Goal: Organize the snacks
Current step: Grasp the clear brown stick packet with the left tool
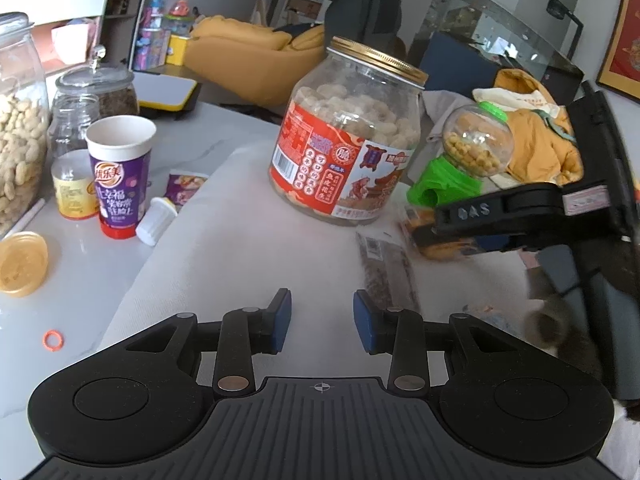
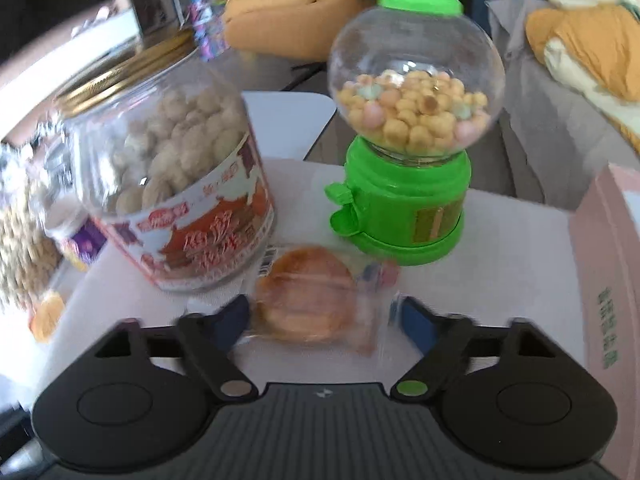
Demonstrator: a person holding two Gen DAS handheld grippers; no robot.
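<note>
- My right gripper (image 2: 320, 322) stands spread around a wrapped pastry (image 2: 308, 292), just before the peanut jar (image 2: 168, 184); pads' contact is blurred.
- Only the left view shows my left gripper (image 1: 322, 322), slightly parted and empty, and a dark snack packet (image 1: 386, 272) before that jar.

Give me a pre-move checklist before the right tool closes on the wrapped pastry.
1. Wrapped pastry sits between the right tool pads: ok.
2. Pads pressing the wrapper: cannot tell, the right wrist view is blurred.
3. Big peanut jar standing just beside the pastry, contact unclear: cannot tell.
4. Green candy dispenser upright behind the pastry: ok.
5. Left tool empty, away from the pastry: ok.
6. Dark snack packet lies ahead of the left tool, untouched: ok.
</note>
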